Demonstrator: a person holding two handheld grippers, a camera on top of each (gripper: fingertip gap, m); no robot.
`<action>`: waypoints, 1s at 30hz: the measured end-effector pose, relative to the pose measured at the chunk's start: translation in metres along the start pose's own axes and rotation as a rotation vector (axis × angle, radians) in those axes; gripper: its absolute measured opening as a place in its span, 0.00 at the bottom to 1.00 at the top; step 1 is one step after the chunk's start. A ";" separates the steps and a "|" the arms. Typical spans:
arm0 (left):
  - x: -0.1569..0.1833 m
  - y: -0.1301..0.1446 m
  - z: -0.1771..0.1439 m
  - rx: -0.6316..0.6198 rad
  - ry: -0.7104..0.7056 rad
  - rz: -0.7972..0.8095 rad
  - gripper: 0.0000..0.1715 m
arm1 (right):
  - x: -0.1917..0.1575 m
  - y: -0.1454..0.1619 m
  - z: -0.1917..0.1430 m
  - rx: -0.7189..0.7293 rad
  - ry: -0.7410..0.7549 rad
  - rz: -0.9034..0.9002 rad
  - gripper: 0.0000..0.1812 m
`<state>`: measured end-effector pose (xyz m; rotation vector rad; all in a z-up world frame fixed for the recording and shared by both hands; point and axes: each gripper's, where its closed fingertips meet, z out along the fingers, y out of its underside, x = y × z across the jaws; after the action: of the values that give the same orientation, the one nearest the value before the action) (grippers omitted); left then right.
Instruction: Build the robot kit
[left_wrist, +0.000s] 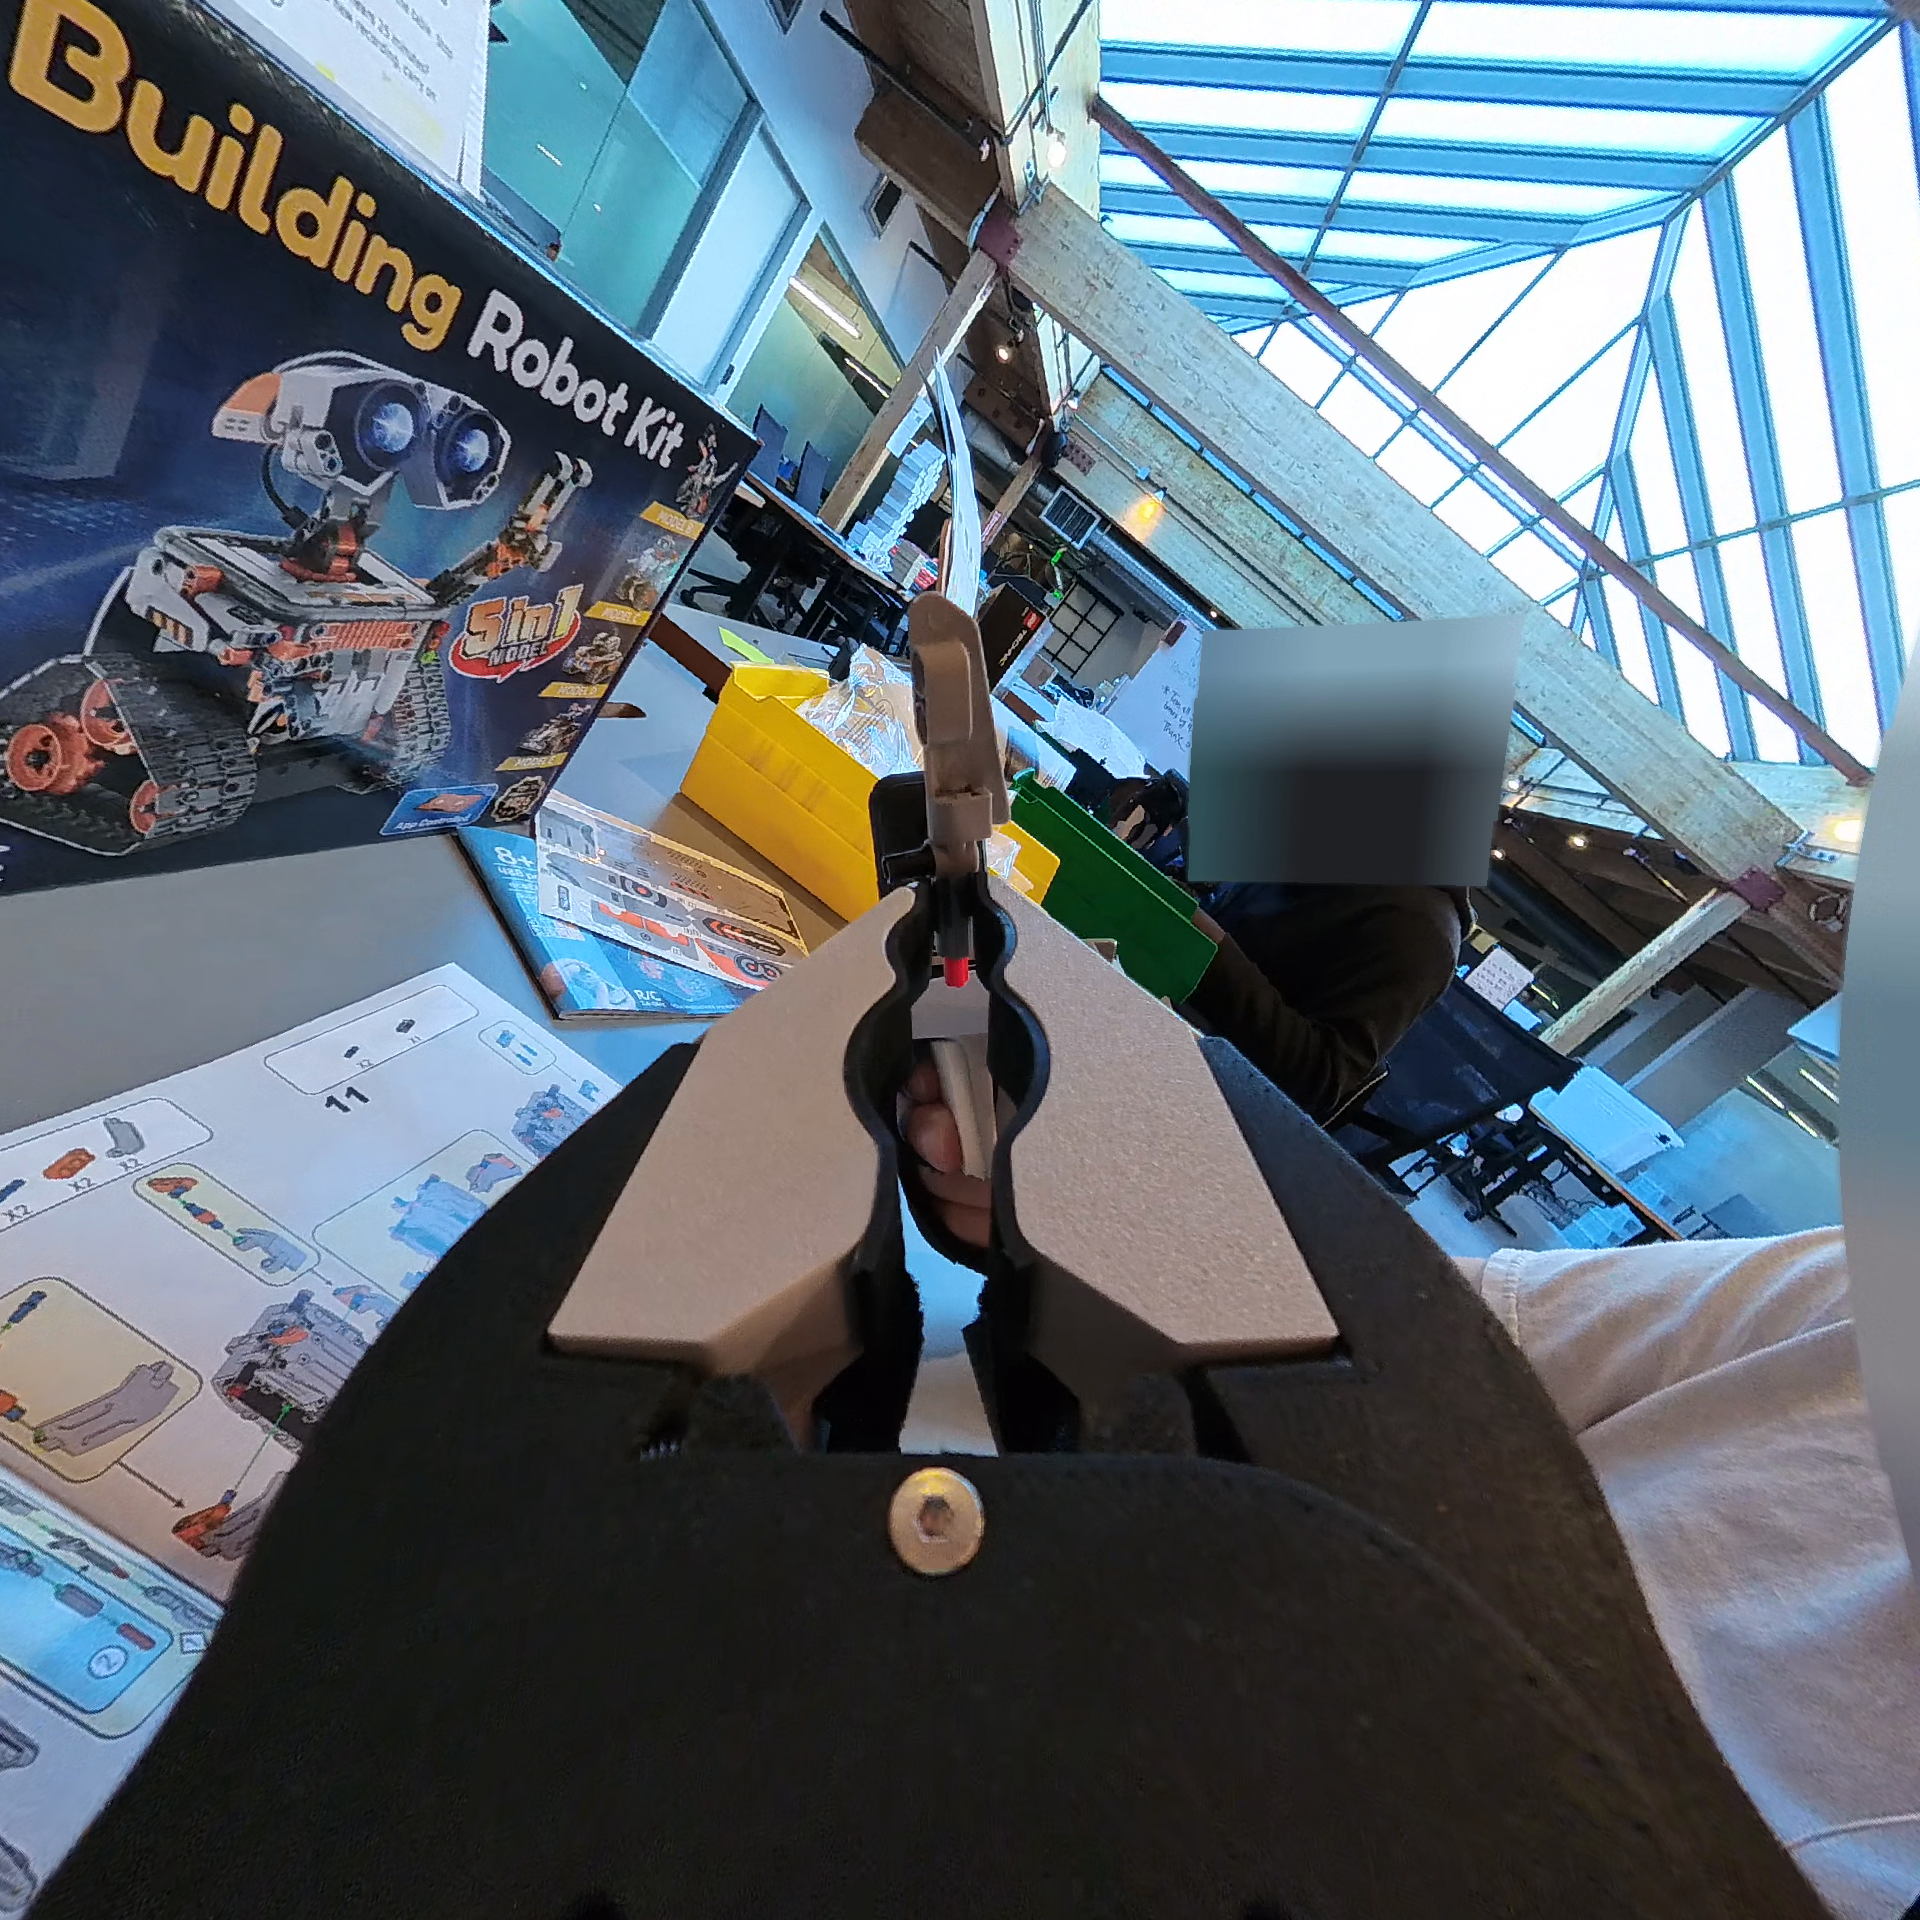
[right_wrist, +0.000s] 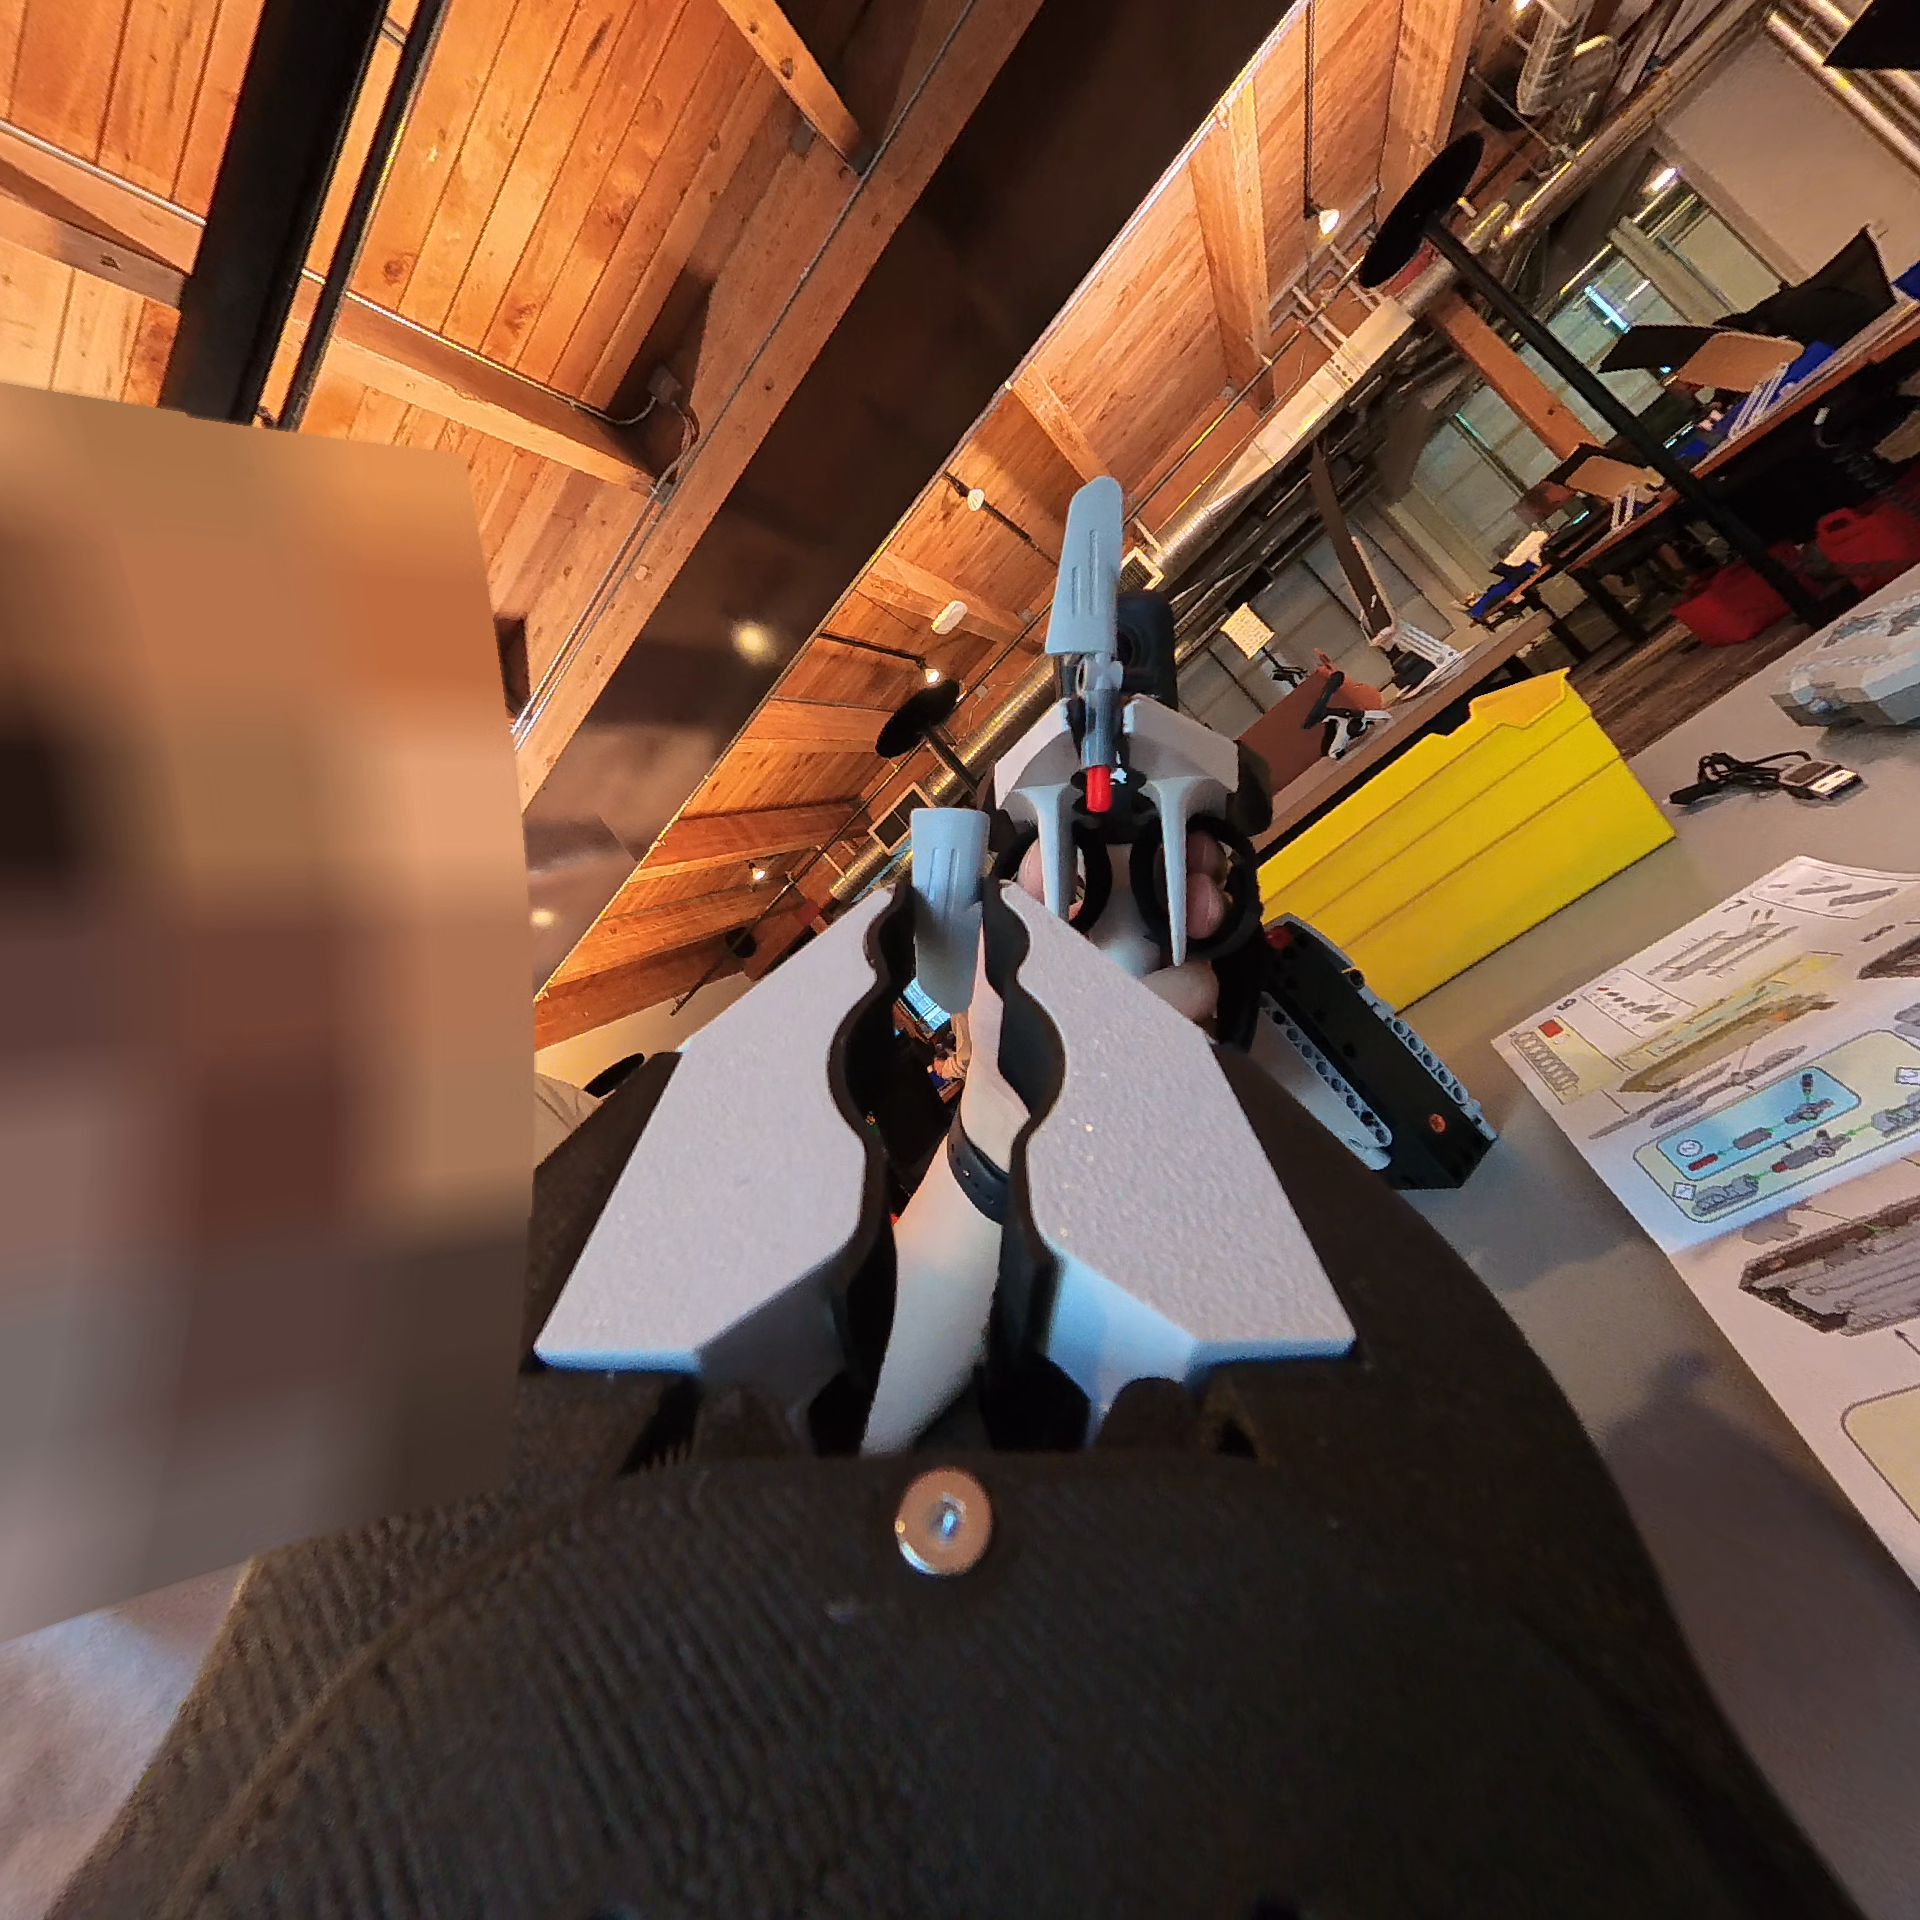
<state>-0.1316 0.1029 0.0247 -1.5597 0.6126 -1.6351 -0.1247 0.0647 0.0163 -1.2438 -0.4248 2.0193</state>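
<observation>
- kit box (left_wrist: 312, 520), upper left of the left wrist view: cut off by the left and top edges
- instruction sheet (left_wrist: 208, 1299), lower left: runs off the left edge, its right side hidden behind the left gripper (left_wrist: 951, 914)
- grey part (left_wrist: 951, 717) in the left gripper: lower end hidden between the jaws, so grip point unclear
- hand (left_wrist: 940, 1153) behind the jaws: only a sliver shows through the gap
- sleeve (left_wrist: 1714, 1507), lower right: cut off by the right edge
- grey part (right_wrist: 948, 914) at the right gripper (right_wrist: 940, 935): lower end hidden, contact with the jaws cannot be told
- instruction sheet (right_wrist: 1766, 1091), right of the right wrist view: cut off by the edge
- grey model (right_wrist: 1849, 665), far right: too small, partly cut off
</observation>
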 end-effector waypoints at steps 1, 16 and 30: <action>0.000 0.000 0.000 0.000 0.000 0.001 0.03 | 0.000 0.000 0.000 -0.001 0.001 -0.002 0.06; -0.001 0.001 0.000 -0.009 -0.006 -0.008 0.03 | 0.001 -0.001 0.000 0.004 0.000 0.011 0.06; -0.011 0.017 0.009 -0.078 -0.052 -0.063 0.03 | 0.010 -0.003 -0.004 0.031 -0.003 0.130 0.06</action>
<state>-0.1200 0.1028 0.0059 -1.6881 0.6113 -1.6289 -0.1225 0.0734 0.0099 -1.2785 -0.3202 2.1282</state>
